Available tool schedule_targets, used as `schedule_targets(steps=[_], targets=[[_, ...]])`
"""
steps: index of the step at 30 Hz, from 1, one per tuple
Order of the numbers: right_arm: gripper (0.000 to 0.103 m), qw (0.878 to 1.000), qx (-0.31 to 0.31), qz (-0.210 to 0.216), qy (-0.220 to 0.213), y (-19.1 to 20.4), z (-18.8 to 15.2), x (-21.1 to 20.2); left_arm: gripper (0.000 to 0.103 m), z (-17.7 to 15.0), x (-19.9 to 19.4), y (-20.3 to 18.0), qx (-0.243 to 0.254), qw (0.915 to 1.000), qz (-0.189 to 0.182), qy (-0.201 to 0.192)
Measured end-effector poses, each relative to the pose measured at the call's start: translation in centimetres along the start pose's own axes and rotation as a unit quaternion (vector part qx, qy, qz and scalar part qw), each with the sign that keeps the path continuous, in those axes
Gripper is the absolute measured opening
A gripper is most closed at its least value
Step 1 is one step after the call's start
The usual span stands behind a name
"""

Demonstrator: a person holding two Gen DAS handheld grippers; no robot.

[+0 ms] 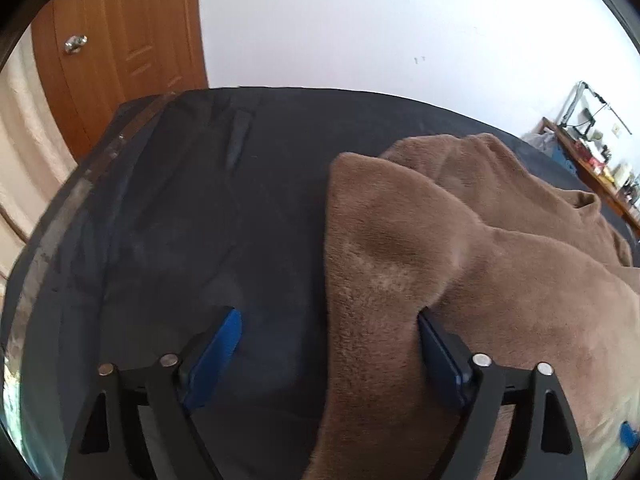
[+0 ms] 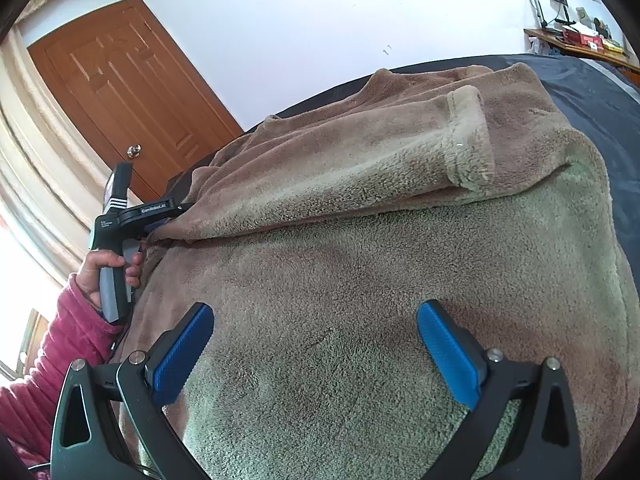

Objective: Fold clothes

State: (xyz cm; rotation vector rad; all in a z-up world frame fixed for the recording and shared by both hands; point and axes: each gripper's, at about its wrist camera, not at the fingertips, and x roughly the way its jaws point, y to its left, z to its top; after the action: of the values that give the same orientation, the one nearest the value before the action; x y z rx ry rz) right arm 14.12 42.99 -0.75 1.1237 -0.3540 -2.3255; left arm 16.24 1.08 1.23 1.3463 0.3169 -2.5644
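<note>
A home bedroom: panelled wooden door (image 2: 132, 92), curtain (image 2: 36, 168), cluttered shelf (image 2: 580, 42)

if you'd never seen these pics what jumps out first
A big brown fleece garment fills most of both views, spread over a dark cloth-covered surface with one sleeve folded across it. Blue-padded gripper fingers frame the bottom of each view, and an orange-brown wooden door stands behind at the left.
</note>
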Motion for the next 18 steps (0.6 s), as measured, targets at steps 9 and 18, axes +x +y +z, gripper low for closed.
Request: schedule_targets(steps=[9,18], targets=[[0.102,1.0,-0.014,-0.017,0.007,0.5,0.1,0.4,0.094,-0.3,-0.7,-1.6,0.021,0.9994,0.022,-0.018],[0.102,1.0,-0.016,-0.019,0.007,0.7,0.1,0.6,0.094,-2.8,-6.7,-6.2,0.09,0.9938,0.0,-0.066]])
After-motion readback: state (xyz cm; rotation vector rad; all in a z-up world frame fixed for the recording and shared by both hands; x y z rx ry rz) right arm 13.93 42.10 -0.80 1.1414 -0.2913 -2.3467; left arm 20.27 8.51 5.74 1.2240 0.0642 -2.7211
